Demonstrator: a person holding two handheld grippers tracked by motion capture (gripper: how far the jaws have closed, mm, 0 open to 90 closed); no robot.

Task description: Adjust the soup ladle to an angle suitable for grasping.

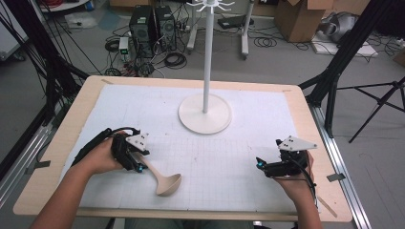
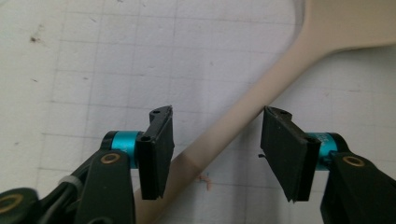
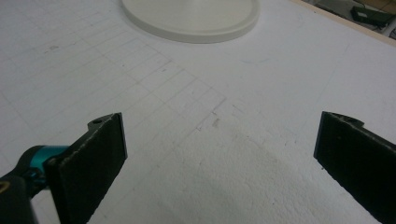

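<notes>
A beige ladle (image 1: 163,179) lies near the table's (image 1: 57,143) front edge, left of centre, bowl toward the front. The left gripper (image 2: 217,140) straddles its handle, jaws w/ a gap each side, not touching. The right gripper (image 3: 219,154), jaws wide, sits near the front-right corner. White stand (image 1: 205,113) at centre-back.
</notes>
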